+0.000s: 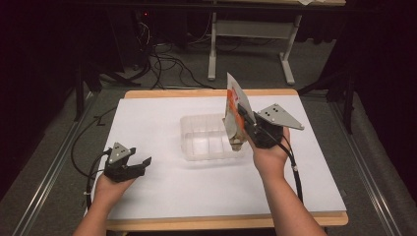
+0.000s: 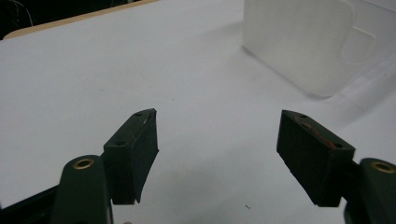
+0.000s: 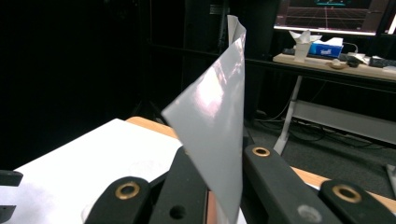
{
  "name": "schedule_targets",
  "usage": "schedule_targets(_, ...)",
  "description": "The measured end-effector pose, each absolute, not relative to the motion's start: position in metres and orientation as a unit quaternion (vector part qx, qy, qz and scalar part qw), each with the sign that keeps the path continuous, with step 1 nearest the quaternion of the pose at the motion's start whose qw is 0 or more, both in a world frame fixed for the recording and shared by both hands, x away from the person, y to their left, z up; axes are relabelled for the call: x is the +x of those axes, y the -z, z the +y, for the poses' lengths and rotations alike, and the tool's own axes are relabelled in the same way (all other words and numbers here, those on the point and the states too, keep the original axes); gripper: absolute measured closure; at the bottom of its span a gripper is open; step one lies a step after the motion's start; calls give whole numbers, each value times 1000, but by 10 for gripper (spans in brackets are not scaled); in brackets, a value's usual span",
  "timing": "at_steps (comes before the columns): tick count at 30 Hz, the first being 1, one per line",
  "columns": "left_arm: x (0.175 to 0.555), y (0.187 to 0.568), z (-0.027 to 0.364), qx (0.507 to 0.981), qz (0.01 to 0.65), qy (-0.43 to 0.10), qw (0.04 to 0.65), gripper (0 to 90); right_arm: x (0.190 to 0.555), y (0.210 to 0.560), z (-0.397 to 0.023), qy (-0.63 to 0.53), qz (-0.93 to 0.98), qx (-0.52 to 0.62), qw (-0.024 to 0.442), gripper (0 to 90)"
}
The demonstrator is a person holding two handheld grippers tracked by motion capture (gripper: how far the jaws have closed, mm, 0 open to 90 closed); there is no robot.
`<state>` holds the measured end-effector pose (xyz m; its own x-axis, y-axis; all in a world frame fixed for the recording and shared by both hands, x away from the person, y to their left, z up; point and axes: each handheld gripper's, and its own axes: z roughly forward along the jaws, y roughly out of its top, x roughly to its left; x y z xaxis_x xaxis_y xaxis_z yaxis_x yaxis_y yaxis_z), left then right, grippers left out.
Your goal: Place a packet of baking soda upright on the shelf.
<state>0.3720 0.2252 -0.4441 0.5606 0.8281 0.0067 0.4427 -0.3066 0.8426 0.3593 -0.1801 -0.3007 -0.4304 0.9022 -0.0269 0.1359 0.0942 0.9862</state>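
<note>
A white sheet [image 1: 162, 191] is covering the wooden table [image 1: 206, 92], lying bare on the near and left sides. Near its middle a clear plastic bin [image 1: 196, 142] is sitting. At the bin's right end, the right gripper [image 1: 244, 118] is pinching a flat pouch [image 1: 235, 110] between closed jaws, holding it upright; its back is showing glossy silver, its front white with orange, lower end dipping over the bin's right edge. The left gripper [image 1: 143, 162] is resting near left, jaws spread wide, well apart from the bin.
</note>
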Motion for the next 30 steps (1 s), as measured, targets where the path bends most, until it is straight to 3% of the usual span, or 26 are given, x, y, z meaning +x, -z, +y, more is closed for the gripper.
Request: schedule_targets(30,372,444,223,775,403,-223,434,294,396,324,-116,-547,673,384,317,900)
